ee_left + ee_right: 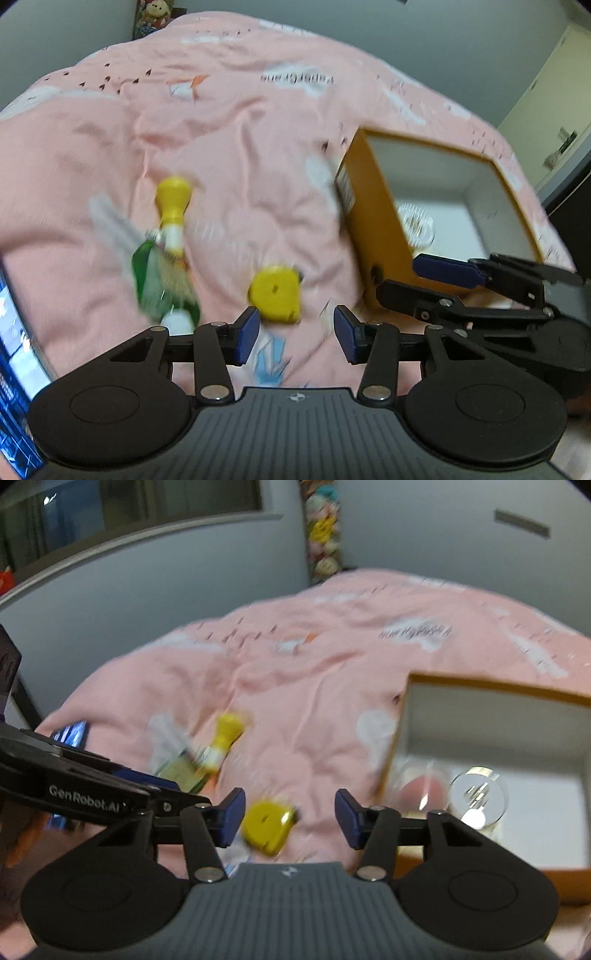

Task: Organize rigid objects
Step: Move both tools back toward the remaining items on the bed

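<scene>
A yellow tape measure (275,295) lies on the pink bedspread (258,147), just beyond my left gripper (297,338), which is open with nothing between its pads. Further left lie a yellow-and-white toy (173,210) and a green packet (159,284), both blurred. My right gripper (399,277) hangs at the near wall of the orange box (373,229). In the right wrist view the right gripper (290,821) is open over the bedspread (314,701), above the tape measure (267,827) and not gripping it. The box (491,690) holds a clear glass piece (476,797).
A blurred pinkish thing (421,786) lies in the box beside the glass piece. A lit blue screen (11,332) sits at the bed's left edge. Grey walls and a column of plush toys (323,535) stand behind the bed. The left gripper's finger (147,779) crosses the right wrist view's left side.
</scene>
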The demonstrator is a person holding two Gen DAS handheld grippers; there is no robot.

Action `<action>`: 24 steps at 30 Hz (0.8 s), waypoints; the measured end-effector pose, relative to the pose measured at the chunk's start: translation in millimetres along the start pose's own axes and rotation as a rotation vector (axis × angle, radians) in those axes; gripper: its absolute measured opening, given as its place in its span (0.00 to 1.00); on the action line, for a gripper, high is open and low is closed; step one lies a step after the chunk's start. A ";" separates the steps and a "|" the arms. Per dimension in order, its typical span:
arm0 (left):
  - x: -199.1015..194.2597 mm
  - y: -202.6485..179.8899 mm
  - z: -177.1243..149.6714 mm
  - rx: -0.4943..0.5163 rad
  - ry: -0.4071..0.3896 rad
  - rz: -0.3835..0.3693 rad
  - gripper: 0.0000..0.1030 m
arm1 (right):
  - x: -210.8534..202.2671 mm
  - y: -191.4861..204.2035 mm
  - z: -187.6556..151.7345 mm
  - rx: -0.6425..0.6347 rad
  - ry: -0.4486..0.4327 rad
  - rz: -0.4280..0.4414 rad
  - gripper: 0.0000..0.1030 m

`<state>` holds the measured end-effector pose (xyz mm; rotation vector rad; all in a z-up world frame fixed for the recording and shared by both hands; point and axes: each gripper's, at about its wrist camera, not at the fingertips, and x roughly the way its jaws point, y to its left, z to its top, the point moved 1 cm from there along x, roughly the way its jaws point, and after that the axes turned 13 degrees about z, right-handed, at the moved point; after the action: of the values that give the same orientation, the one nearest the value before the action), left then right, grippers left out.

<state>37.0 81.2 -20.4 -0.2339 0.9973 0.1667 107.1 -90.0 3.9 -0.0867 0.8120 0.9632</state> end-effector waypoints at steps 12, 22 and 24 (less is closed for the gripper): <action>-7.2 -1.6 -53.3 0.211 0.093 0.095 0.33 | 40.5 10.6 -50.2 0.068 0.328 0.183 0.44; -16.5 -7.9 -68.0 0.277 0.080 0.168 0.24 | 77.7 11.5 -66.3 0.163 0.470 0.291 0.49; -15.5 -7.4 -68.7 0.272 0.079 0.168 0.24 | 85.0 10.8 -65.9 0.166 0.493 0.290 0.55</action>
<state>-25.1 55.0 -42.1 0.0926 1.1057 0.1734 87.0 -51.3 -95.0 -0.0637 1.3843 1.1617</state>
